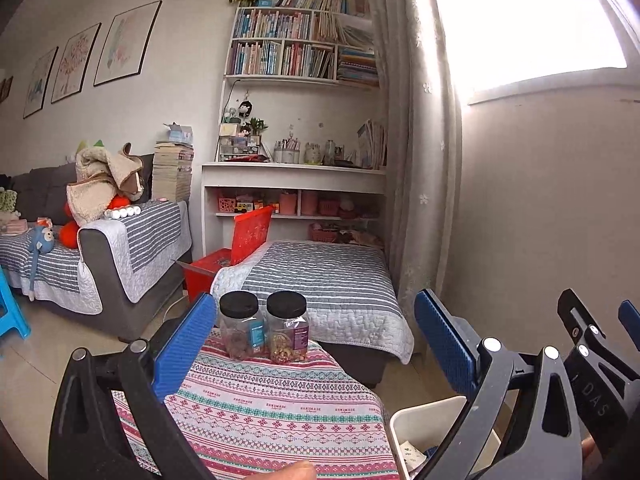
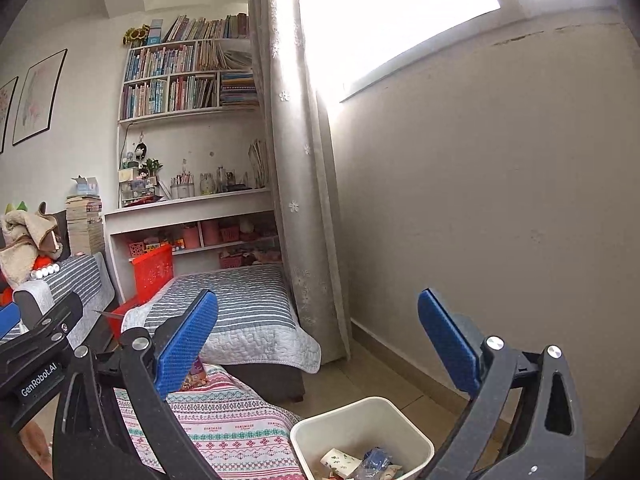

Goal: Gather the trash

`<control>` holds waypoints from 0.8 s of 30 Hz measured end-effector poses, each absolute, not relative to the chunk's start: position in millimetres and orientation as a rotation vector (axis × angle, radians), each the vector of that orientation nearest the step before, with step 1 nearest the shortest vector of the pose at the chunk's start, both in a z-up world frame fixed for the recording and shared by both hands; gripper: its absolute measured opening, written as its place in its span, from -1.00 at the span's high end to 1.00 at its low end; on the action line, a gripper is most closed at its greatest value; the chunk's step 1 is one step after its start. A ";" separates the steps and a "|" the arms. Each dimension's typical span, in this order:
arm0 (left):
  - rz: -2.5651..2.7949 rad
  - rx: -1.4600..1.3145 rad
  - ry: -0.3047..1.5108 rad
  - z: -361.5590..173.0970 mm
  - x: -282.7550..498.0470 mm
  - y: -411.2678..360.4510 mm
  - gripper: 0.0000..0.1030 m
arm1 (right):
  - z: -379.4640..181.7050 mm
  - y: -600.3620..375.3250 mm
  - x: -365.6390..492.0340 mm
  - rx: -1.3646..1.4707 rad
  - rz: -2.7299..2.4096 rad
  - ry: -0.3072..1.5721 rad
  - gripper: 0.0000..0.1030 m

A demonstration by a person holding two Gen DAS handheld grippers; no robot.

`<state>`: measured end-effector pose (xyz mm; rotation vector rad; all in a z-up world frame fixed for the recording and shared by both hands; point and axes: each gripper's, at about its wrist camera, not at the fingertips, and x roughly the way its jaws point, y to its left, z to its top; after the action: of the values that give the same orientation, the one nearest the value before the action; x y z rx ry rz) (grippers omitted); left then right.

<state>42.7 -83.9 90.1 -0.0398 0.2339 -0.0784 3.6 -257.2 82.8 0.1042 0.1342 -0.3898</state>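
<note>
A white trash bin (image 2: 362, 434) stands on the floor beside the table with the patterned cloth (image 2: 224, 428); it holds crumpled wrappers (image 2: 360, 462). The bin also shows in the left wrist view (image 1: 430, 420). My left gripper (image 1: 312, 344) is open and empty above the cloth (image 1: 272, 408), facing two clear jars with black lids (image 1: 264, 326). My right gripper (image 2: 316, 344) is open and empty, raised above the bin. Its fingers (image 1: 584, 332) show at the right edge of the left wrist view.
A grey sofa with striped covers (image 1: 320, 280) runs behind the table. A red box (image 1: 240, 248) stands by the white bookshelf (image 1: 296, 120). A curtain (image 2: 304, 200) and wall (image 2: 500, 240) are on the right. A blue stool (image 1: 10, 316) is at left.
</note>
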 end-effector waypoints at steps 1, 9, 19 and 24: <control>-0.077 -0.039 0.237 88.4 40.8 -84.6 -0.87 | 80.7 -259.6 1.9 0.106 -0.394 0.140 -0.87; -0.064 -0.013 0.229 81.8 29.9 -90.8 -0.87 | 66.1 -271.2 1.9 0.126 -0.384 0.199 -0.87; -0.067 -0.007 0.242 78.3 30.0 -94.9 -0.87 | 61.1 -270.8 2.5 0.128 -0.388 0.203 -0.87; -0.065 -0.012 0.242 79.2 34.2 -95.2 -0.87 | 59.1 -269.6 4.0 0.119 -0.387 0.212 -0.87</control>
<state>34.2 -95.2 79.2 -0.0123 0.2422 -0.0647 4.0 -269.6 59.1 0.1188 0.2117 -0.3872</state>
